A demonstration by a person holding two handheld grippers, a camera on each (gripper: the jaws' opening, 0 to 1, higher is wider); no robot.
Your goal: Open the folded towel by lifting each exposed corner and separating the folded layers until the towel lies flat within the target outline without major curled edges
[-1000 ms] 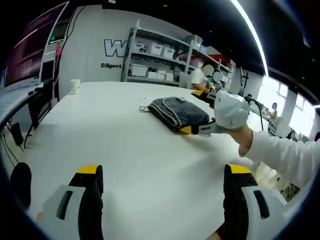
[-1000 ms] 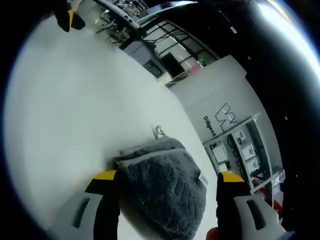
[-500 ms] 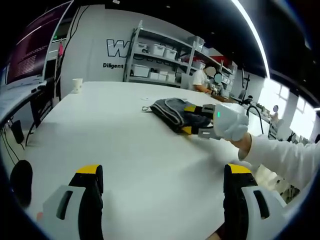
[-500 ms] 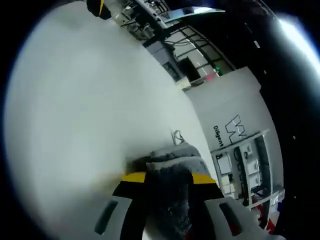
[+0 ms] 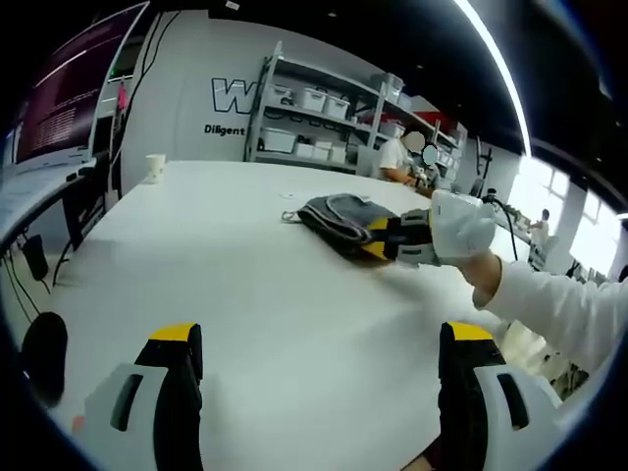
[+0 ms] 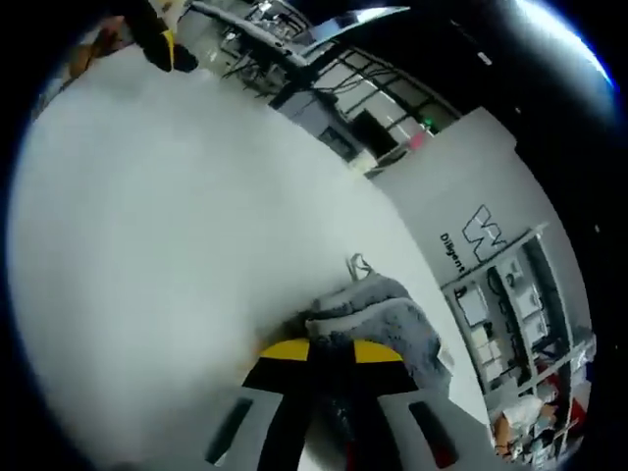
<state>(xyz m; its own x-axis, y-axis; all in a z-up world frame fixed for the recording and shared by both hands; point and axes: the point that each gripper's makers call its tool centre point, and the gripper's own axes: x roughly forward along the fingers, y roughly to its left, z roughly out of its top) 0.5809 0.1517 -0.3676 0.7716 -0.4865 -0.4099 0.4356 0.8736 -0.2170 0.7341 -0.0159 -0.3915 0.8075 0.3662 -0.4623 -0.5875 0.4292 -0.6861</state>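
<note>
- Step in hand: first corner grab. My right gripper (image 6: 329, 351) has its jaws pinched narrow on the near edge of the towel (image 6: 392, 319); grey pile shows between the yellow tips, so I judge it's holding cloth, prob. a top layer or corner. Can't tell how many layers are caught.
- In the left gripper view the same right gripper (image 5: 392, 235) sits at the towel's (image 5: 339, 218) near-right end, a hand (image 5: 461, 228) behind it.
- Towel: still a folded grey bundle, lying mid-table on the white table (image 5: 235, 294), well apart from my left gripper. No target outline visible to me on the tabletop; can't say where it lies.
- Left gripper (image 5: 319, 339): jaws wide, nothing between them, hovering low over bare table near my edge.
- Next move, my call: lift w/ right and peel the caught layer back off the stack; bring left over to pin or take the opposite corner so the bundle doesn't drag along. Risk: grip has 2+ layers, whole towel lifts instead of opening.
- Small hanging loop (image 6: 355, 265) pokes out at the towel's far end.
- Around: paper cup (image 5: 154, 167) at far-left table edge, shelving w/ bins (image 5: 304, 123) behind, a seated person (image 5: 394, 155) beyond the table, big screen (image 5: 74, 93) at left.
- Nothing on the table stands btw. left gripper and towel.
</note>
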